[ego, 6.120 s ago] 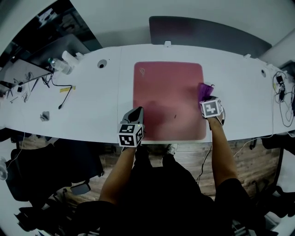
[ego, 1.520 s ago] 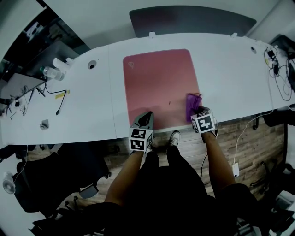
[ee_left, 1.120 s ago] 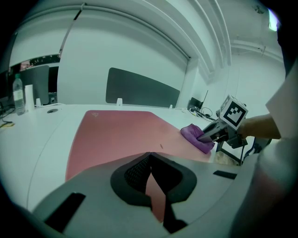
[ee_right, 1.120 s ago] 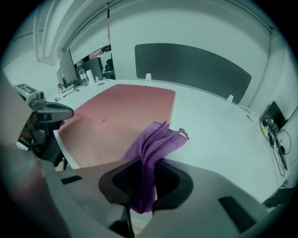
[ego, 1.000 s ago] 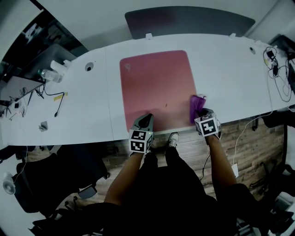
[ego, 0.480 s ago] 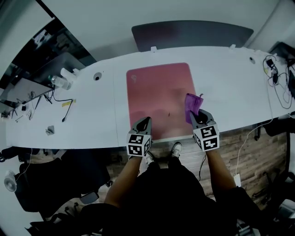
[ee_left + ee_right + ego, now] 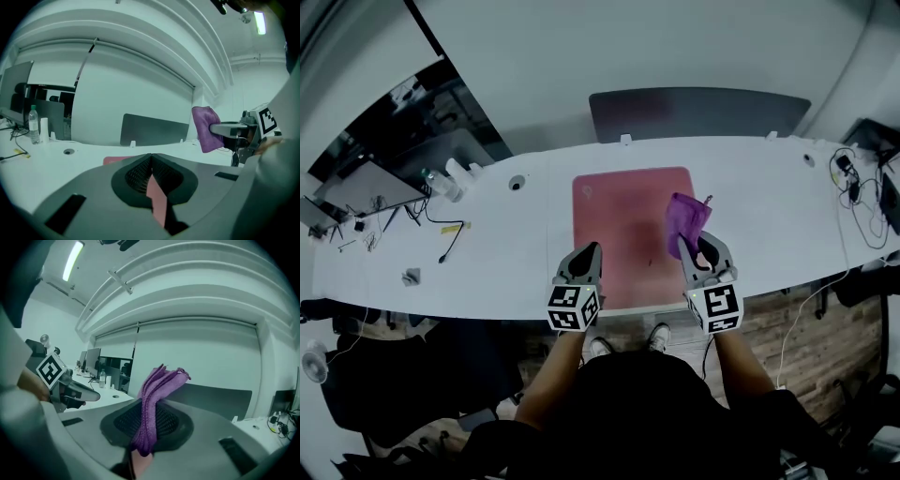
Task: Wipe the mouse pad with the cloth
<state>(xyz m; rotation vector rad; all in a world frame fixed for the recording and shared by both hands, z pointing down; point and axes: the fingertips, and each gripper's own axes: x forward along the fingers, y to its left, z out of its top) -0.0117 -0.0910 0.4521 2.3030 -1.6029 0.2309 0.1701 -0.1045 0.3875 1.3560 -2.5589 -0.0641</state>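
The pink mouse pad (image 7: 619, 220) lies flat on the white desk (image 7: 769, 211). My right gripper (image 7: 701, 240) is shut on the purple cloth (image 7: 683, 221), which is held up in the air over the pad's right side. In the right gripper view the cloth (image 7: 154, 394) stands bunched up out of the shut jaws, and the gripper (image 7: 150, 404) points level toward the wall. My left gripper (image 7: 592, 247) is shut with nothing in it, raised over the pad's near edge. A strip of the mouse pad (image 7: 157, 197) shows past the left gripper (image 7: 151, 157), with the cloth (image 7: 206, 127) to the right.
A dark grey divider panel (image 7: 698, 112) stands behind the desk. Bottles (image 7: 450, 178) and a cable (image 7: 445, 248) lie at the left, a round grommet (image 7: 517, 183) left of the pad, and cables (image 7: 853, 187) at the right end. Monitors (image 7: 356, 192) are on a desk at the far left.
My right gripper has lifted the cloth off the pad's near right corner into the air. Both grippers have risen and the head view has pulled back from the desk.
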